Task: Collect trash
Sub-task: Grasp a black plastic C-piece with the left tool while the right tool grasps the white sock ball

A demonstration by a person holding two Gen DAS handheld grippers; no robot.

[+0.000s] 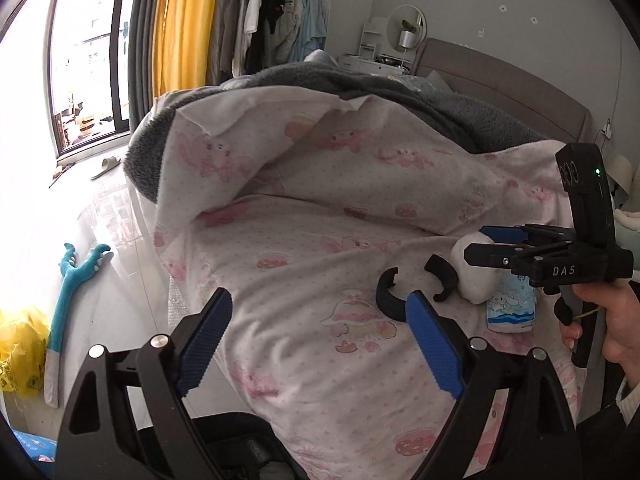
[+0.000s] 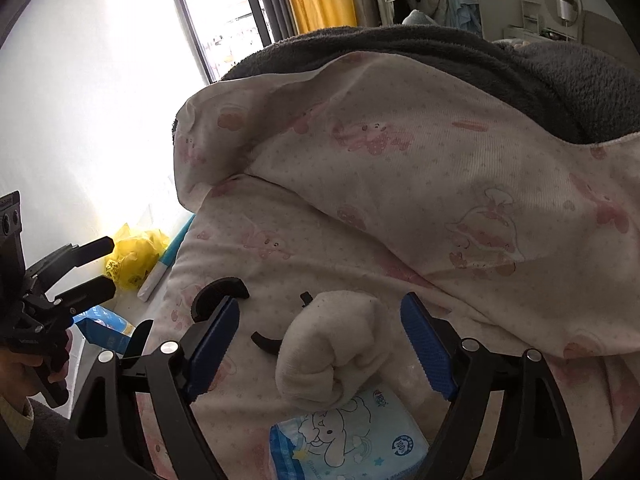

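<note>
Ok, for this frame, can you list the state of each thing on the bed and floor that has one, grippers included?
left gripper: open, holding nothing
right gripper: open, white roll between its fingers, not pressed
white rolled cloth: lying on the sheet, resting on the tissue pack
tissue pack: flat on the bed
black curved pieces: loose on the sheet
quilt: folded back
yellow bag: crumpled on the floor

Bare sheet ahead free; folded quilt blocks behind; rolled sock before right gripper.

left gripper open, right gripper open
</note>
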